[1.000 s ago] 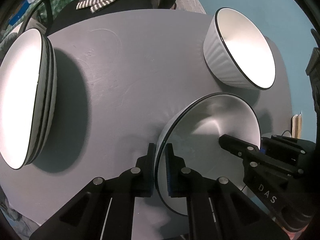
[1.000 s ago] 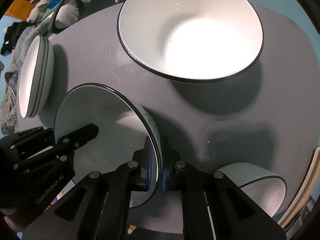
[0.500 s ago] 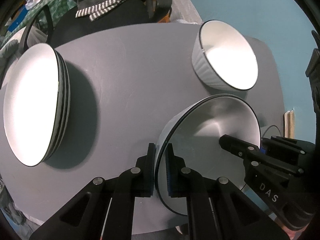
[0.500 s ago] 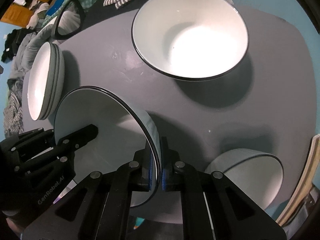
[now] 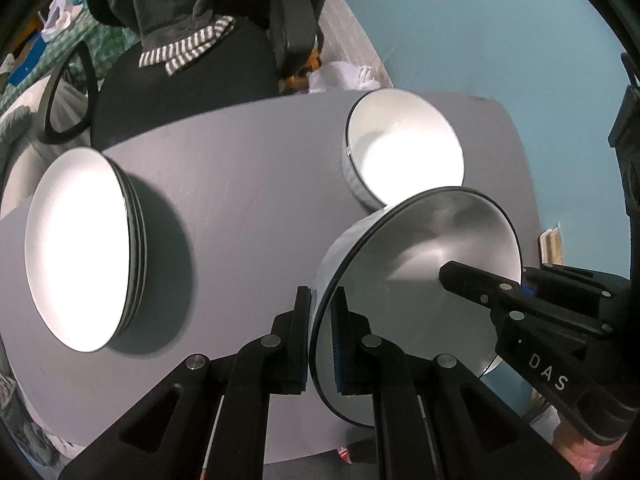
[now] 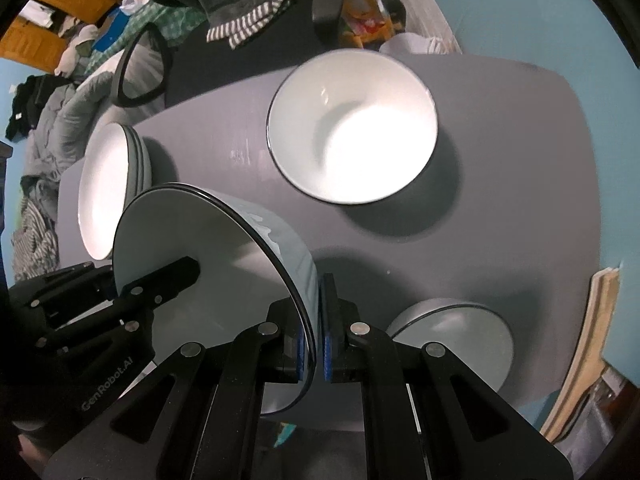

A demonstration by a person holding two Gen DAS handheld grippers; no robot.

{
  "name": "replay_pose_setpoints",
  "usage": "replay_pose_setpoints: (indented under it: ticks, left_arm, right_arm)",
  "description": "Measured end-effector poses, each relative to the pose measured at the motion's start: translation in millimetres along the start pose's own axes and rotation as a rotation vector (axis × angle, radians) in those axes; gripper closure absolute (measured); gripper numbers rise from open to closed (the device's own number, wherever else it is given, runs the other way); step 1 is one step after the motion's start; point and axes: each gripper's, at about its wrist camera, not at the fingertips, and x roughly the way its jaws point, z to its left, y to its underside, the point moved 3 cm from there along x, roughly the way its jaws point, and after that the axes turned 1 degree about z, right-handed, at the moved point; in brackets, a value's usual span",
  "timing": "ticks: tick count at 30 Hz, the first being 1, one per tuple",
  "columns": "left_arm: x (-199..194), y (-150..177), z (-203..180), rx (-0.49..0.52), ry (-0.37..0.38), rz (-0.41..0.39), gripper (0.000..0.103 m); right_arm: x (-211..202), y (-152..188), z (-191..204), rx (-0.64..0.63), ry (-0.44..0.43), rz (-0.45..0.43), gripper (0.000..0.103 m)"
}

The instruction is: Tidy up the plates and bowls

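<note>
A white bowl with a dark rim (image 5: 420,280) hangs tilted above the grey table (image 5: 240,168), held by both grippers on opposite sides of its rim. My left gripper (image 5: 320,308) is shut on the rim's left side. My right gripper (image 6: 316,320) is shut on the right side of the same bowl (image 6: 208,240). On the table, a stack of white plates (image 5: 76,248) lies to the left and a larger white bowl (image 5: 408,156) stands at the back right. A smaller bowl (image 6: 456,340) sits near the front right edge in the right wrist view.
A black chair draped with a striped cloth (image 5: 180,80) stands beyond the table's far edge. Clothes and clutter (image 6: 48,120) lie off to the left. A wooden board (image 6: 592,340) leans by the table's right edge.
Both grippers have risen together with the bowl held between them. The plates, the large bowl and the table now look smaller and farther below.
</note>
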Motion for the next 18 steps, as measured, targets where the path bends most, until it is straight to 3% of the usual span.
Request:
replay_pose_setpoints:
  ticks: [18]
  left_arm:
    - [-10.0, -61.9, -28.6, 0.054, -0.027, -0.051, 0.094]
  right_arm:
    - [-23.9, -46.5, -23.0, 0.009, 0.017, -0.036, 0.096]
